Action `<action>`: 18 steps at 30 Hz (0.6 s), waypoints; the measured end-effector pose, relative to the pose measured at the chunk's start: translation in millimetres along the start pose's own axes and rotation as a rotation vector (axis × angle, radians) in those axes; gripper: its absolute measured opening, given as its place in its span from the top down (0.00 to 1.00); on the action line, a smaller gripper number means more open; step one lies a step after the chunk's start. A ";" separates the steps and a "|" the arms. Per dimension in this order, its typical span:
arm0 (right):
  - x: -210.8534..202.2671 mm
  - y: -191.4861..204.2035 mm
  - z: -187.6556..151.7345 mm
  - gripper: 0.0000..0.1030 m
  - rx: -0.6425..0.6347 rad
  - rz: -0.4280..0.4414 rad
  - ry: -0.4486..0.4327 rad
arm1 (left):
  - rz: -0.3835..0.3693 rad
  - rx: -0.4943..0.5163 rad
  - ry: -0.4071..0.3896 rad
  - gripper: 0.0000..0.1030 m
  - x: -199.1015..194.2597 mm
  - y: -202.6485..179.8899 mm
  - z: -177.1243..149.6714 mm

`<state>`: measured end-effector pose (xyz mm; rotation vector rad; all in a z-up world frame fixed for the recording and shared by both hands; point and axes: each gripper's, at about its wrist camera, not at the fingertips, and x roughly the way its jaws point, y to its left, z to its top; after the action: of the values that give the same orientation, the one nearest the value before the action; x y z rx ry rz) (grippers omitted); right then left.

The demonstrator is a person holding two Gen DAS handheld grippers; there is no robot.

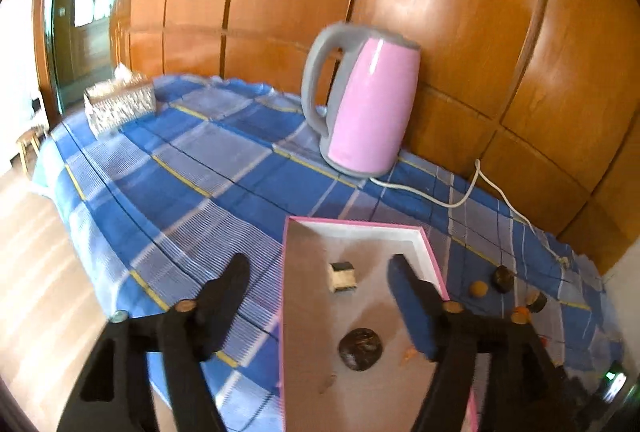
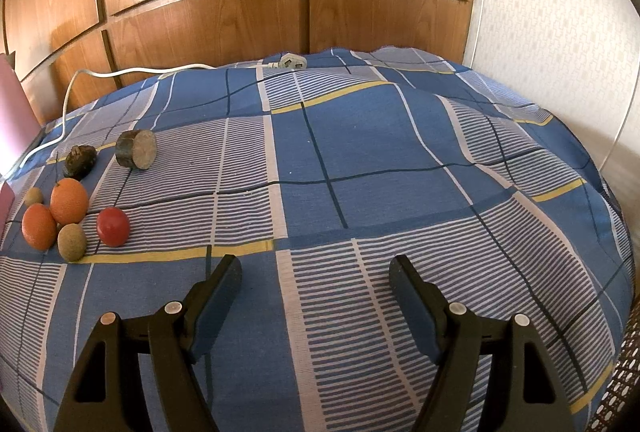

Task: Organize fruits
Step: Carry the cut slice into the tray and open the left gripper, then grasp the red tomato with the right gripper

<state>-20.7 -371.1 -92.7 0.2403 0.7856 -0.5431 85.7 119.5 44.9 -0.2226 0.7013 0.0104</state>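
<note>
My left gripper (image 1: 320,268) stands spread with nothing between its fingers, hanging over the near end of a pink-edged box (image 1: 290,312) whose grey floor is open to view. The box is long and narrow, and its long axis runs away from me toward the pink kettle (image 1: 368,108) at the back of the surface (image 1: 180,168). In the box lie a dark round wrinkled fruit (image 1: 360,349), just below my gripper's right finger, and a small black-and-white cube (image 1: 342,277) farther in; neither touches the other. My right gripper (image 2: 316,272) is spread too, holding nothing, over bare checked cloth. Off to its left, the loose fruits sit in a cluster: a red one (image 2: 113,226), two oranges (image 2: 69,201) (image 2: 39,225) touching, and two small tan ones (image 2: 71,242) (image 2: 34,195). Beyond them a dark wrinkled fruit (image 2: 80,161) lies beside a short cut log piece (image 2: 137,149), which rests on its side with its flat pale face turned toward me. A white cord (image 2: 132,70) trails along the back edge to a plug (image 2: 289,62).
</note>
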 end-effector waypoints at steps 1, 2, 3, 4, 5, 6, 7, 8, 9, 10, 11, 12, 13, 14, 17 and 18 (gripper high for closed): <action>-0.1 0.1 0.0 0.25 0.000 0.000 0.000 | 0.003 0.005 -0.007 0.20 -2.8 -0.4 -4.3; -0.3 0.3 0.0 0.25 0.000 0.000 0.000 | 0.000 0.010 -0.009 0.18 -4.7 -1.7 -10.7; -0.2 0.2 0.0 0.25 0.000 0.000 0.000 | -0.006 0.015 -0.002 0.18 -4.6 -4.6 -18.9; -0.3 0.3 0.0 0.25 0.000 0.000 0.000 | -0.013 0.019 0.009 0.18 -3.4 -7.7 -26.6; -0.4 0.3 0.0 0.25 0.000 -0.001 0.000 | -0.023 0.020 0.025 0.18 -0.8 -11.7 -35.0; -0.1 0.5 0.3 0.25 -0.002 -0.002 0.001 | -0.040 0.016 0.047 0.18 3.0 -15.8 -45.6; -0.1 0.7 0.5 0.25 -0.003 -0.003 0.002 | -0.053 0.012 0.066 0.18 6.5 -19.4 -53.9; -0.1 0.6 0.6 0.25 -0.005 -0.003 0.004 | -0.060 0.010 0.084 0.18 9.6 -23.5 -63.0; 0.0 0.7 0.8 0.25 -0.005 -0.003 0.005 | -0.063 0.010 0.100 0.18 11.9 -27.8 -71.6; 0.0 0.6 0.8 0.25 -0.007 -0.002 0.007 | -0.069 0.013 0.111 0.18 13.3 -31.7 -79.1; -0.1 0.9 1.3 0.25 -0.013 -0.002 0.011 | -0.075 0.019 0.120 0.18 14.4 -35.3 -85.6; -0.2 1.5 1.6 0.25 -0.018 -0.003 0.016 | -0.076 0.031 0.129 0.18 15.5 -39.5 -91.0; -0.1 1.9 2.4 0.25 -0.023 -0.002 0.023 | -0.078 0.044 0.136 0.18 16.5 -42.7 -94.7; 0.2 2.0 4.4 0.25 -0.026 0.000 0.037 | -0.081 0.053 0.143 0.18 17.3 -45.1 -97.9; -0.6 4.0 10.0 0.39 -0.016 0.031 0.072 | -0.103 0.058 0.166 0.18 19.7 -48.4 -105.6; -1.3 7.2 13.2 0.46 -0.019 0.060 0.081 | -0.098 0.062 0.169 0.18 20.1 -49.0 -108.3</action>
<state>-9.5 -369.9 -82.7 0.2689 0.8589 -0.4718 36.1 48.0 -38.5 -0.1999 0.8569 -0.1247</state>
